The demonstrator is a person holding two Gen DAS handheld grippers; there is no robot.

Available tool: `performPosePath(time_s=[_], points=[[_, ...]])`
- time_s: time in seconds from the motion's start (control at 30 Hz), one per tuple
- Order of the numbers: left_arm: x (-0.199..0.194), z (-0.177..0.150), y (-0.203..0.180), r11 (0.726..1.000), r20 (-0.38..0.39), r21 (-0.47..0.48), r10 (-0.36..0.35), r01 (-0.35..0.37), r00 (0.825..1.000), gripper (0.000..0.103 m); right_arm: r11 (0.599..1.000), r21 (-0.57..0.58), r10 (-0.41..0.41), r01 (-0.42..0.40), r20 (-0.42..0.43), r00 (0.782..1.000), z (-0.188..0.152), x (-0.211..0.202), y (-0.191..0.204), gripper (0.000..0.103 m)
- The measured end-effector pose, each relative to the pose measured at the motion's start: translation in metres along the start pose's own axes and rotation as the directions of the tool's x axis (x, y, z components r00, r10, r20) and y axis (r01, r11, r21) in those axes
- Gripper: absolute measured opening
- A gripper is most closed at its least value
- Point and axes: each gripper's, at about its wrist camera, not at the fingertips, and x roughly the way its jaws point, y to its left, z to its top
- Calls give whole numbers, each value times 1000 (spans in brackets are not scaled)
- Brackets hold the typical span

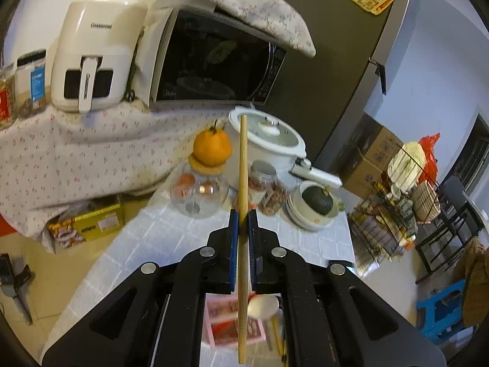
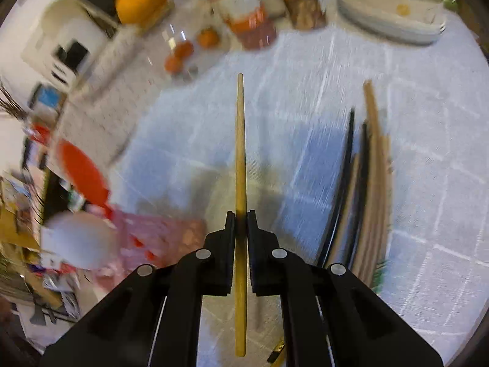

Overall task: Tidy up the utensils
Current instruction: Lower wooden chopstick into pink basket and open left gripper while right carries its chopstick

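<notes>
Left wrist view: the left gripper [image 1: 243, 214] was closed on a wooden chopstick [image 1: 243, 165], both blue-lined jaws pressing its sides. The stick ran straight along the fingers, its blunt end reaching out ahead of the tips and its other end passing back under the tool. Ahead of the tips stood a glass jar [image 1: 200, 194] with an orange [image 1: 212, 149] on its lid. Beyond the stick was a white pot [image 1: 269, 140], and ahead to the right a stack of bowls [image 1: 311, 211]. Below the jaws lay a pink box [image 1: 226, 321] and a white spoon [image 1: 262, 307].

Right wrist view, motion-blurred: the right gripper [image 2: 240, 215] was clamped on a second chopstick [image 2: 240, 153], tapered tip pointing forward, held above the grey checked tablecloth [image 2: 428, 183]. To the right of the tool lay a bundle of chopsticks [image 2: 366, 183], dark and wooden, on the cloth. To the left sat the pink box [image 2: 165, 235], with a white spoon [image 2: 79, 241] and a red spoon [image 2: 81, 174].
</notes>
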Motion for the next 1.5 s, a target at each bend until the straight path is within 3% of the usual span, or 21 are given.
performPosePath(time_s=[0.1,0.27,0.43,0.57,0.8,0.87,0.93,1.03,1.2,1.5], points=[[5,-2,-5,999,63,36,10,-13,998,5,999,1,50,-51,96,994,3,-24,6,8],[19,-10,-6,996,105,72,36,-44,994,5,996,-33,91,-85,253,963,1,-61,21,8],[34,-25,-11,987,99,135,79,-92,992,5,991,-132,82,-27,436,896,-4,-98,47,8],[42,-36,-12,982,53,160,94,-101,994,5,983,-180,121,-31,516,848,-8,-117,63,8],[57,-48,-12,981,-95,179,91,-73,991,5,967,-241,208,-80,574,792,-14,-123,86,8],[64,-48,-6,990,-183,134,61,-36,981,6,962,-257,228,-92,571,789,-19,-116,94,8],[64,-46,4,997,-213,65,46,-33,976,6,957,-278,235,-84,569,788,-23,-107,102,8],[55,-35,22,999,-217,-36,19,-27,976,6,953,-298,229,-63,564,793,-28,-93,111,8],[41,-27,38,993,-231,-109,16,-42,973,6,942,-336,181,26,571,800,-38,-67,123,8],[27,-20,61,968,-250,-248,-47,-18,967,17,883,-423,109,204,607,788,-61,-42,140,8]])
